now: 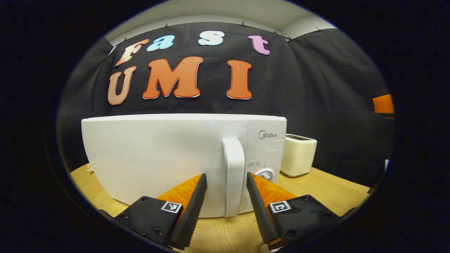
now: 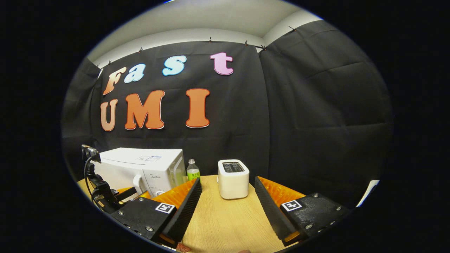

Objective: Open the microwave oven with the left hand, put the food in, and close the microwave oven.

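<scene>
Microwave (image 1: 158, 158) sits on the worktop (image 1: 327, 189) against the booth wall, door shut, front face square to the left gripper view. Its handle (image 1: 233, 175) is a white vertical bar near the door's right edge, long axis upright, control panel with a dial (image 1: 265, 174) just right of it. Left gripper (image 1: 226, 181) is aimed straight at that handle: the bar lies dead ahead, between the two fingers, one finger (image 1: 197, 196) on each side, neither looks to be touching it; how close the tips are along the line of sight can't be told. Fingers spread wider than the handle, holding nothing. So left is clearly the nearer one for the pull, matches the task. Likely next: push forward to straddle the bar, close, swing the door out on its left hinge. Toaster (image 1: 299, 154) stands right of the microwave, apart from it. In the right gripper view the microwave (image 2: 140, 168) is off to the left and farther away, a small bottle (image 2: 192, 170) beside it, toaster ahead. Right gripper (image 2: 228, 189) hangs over bare worktop, fingers wide apart, nothing between them. A reddish bit (image 2: 182, 247) shows at the bottom edge under the right fingers, maybe the food, too cut off to tell. Left gripper body with its cable also shows there, in front of the microwave.
</scene>
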`<state>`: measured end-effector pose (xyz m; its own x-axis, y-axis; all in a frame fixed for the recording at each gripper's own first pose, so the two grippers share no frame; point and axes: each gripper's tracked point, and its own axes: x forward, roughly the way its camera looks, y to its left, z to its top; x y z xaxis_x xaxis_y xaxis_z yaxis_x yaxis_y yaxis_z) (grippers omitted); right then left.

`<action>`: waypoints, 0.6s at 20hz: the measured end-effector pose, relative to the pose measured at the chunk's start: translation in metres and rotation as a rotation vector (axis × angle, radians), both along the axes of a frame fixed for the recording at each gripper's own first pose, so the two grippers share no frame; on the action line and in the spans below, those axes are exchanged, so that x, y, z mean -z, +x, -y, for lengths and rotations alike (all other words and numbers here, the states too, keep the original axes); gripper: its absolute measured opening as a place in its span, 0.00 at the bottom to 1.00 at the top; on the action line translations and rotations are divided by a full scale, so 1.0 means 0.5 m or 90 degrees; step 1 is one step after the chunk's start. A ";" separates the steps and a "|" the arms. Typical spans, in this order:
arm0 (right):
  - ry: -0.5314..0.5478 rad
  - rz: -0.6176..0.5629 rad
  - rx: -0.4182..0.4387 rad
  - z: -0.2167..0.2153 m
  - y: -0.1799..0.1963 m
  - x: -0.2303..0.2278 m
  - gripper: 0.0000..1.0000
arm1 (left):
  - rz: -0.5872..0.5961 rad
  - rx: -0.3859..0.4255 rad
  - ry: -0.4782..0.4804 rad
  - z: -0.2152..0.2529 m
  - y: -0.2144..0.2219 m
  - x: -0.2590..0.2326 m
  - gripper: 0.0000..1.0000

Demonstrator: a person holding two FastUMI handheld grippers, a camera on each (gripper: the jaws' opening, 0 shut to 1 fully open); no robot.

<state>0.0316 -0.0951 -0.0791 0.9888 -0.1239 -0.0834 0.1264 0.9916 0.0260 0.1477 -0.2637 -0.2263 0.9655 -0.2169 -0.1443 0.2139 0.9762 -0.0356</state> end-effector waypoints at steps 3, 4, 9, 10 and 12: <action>0.004 0.003 0.003 0.006 0.000 0.004 0.94 | 0.005 0.026 -0.018 0.027 -0.003 0.000 0.59; 0.003 0.002 0.002 0.006 0.000 0.004 0.94 | 0.000 0.019 0.003 0.026 0.011 0.014 0.45; 0.004 0.002 -0.003 -0.001 -0.008 0.005 0.94 | 0.016 0.024 0.025 0.020 0.000 0.000 0.14; 0.006 0.000 -0.006 -0.005 -0.010 0.006 0.94 | 0.010 0.026 0.021 0.020 0.001 -0.002 0.14; 0.003 0.000 -0.011 -0.011 -0.014 0.006 0.94 | -0.008 0.038 -0.001 0.021 -0.001 0.001 0.13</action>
<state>0.0246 -0.0895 -0.0821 0.9908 -0.1063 -0.0840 0.1092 0.9935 0.0311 0.1472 -0.2744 -0.2268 0.9487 -0.2749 -0.1563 0.2719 0.9615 -0.0409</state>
